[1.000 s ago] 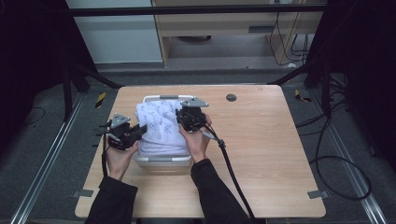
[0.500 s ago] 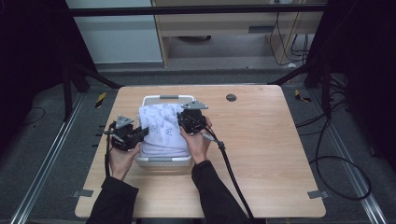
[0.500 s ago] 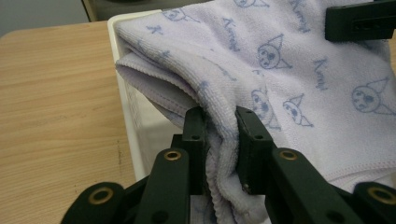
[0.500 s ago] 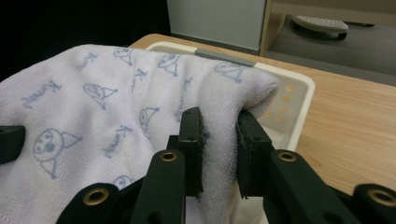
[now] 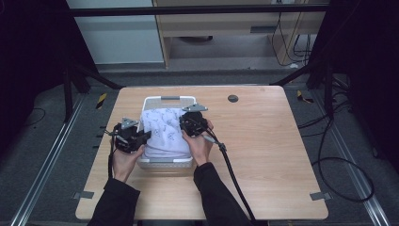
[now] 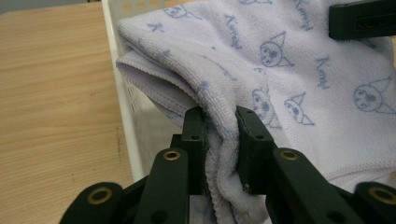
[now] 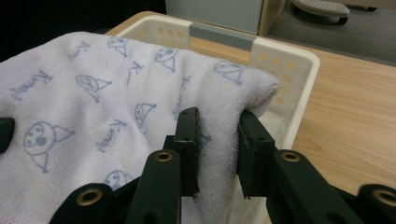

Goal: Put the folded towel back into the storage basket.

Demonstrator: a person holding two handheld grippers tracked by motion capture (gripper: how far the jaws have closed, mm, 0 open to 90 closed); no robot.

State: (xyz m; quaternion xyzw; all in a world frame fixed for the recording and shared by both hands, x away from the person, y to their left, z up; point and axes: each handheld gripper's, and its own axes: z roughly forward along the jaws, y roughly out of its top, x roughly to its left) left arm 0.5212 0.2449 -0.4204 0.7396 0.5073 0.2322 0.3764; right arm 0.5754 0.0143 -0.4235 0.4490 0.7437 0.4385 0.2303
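Two grippers flank one folded towel (image 5: 164, 132) lying over a white basket (image 5: 169, 99) on the tabletop (image 5: 273, 155). Left gripper (image 6: 219, 135) pinches a bunched fold at the towel's left edge; right gripper (image 7: 218, 140) pinches the right edge, its jaws having just been easing apart with cloth between them. Towel's long axis runs away from the person, between the two hands and straight ahead of each pair of jaws; both hands are equally near. Towel: pale lilac terry, blue cartoon faces and script, stitched hem. Next move judged: lowering into the basket.
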